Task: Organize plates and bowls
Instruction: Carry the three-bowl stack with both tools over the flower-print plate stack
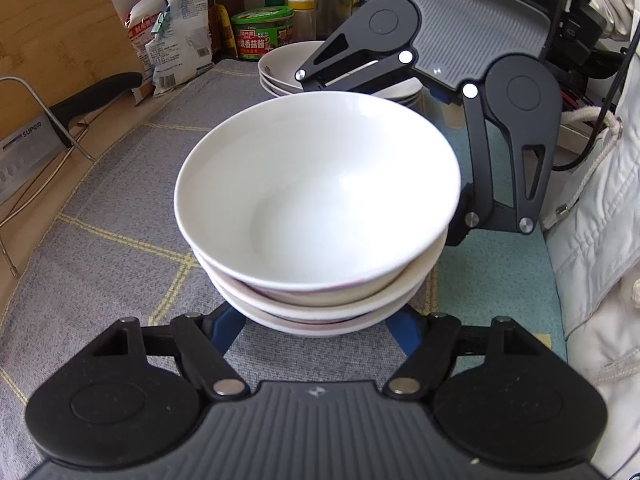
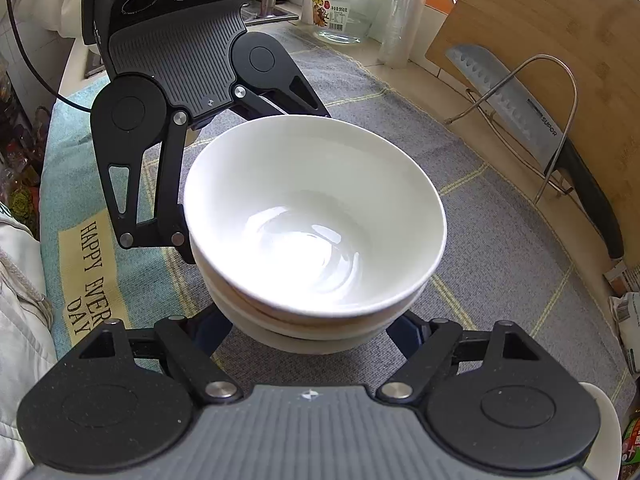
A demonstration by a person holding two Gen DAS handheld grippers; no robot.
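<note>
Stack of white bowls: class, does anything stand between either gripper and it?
Nothing visible does. The left gripper and right gripper flank the stack of white bowls from opposite sides, fingers reaching under its base.

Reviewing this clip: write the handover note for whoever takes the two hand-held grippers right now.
Left hand-held gripper: closed on the low part of the bowl stack, near side.
Right hand-held gripper: clamped on the same stack from the opposite side.
Stack: white bowls nested, over the grey cloth; whether it is lifted is unclear.
Done: bowls nested; plate pile stacked behind.
Left: set the bowl stack in its place, release.
</note>
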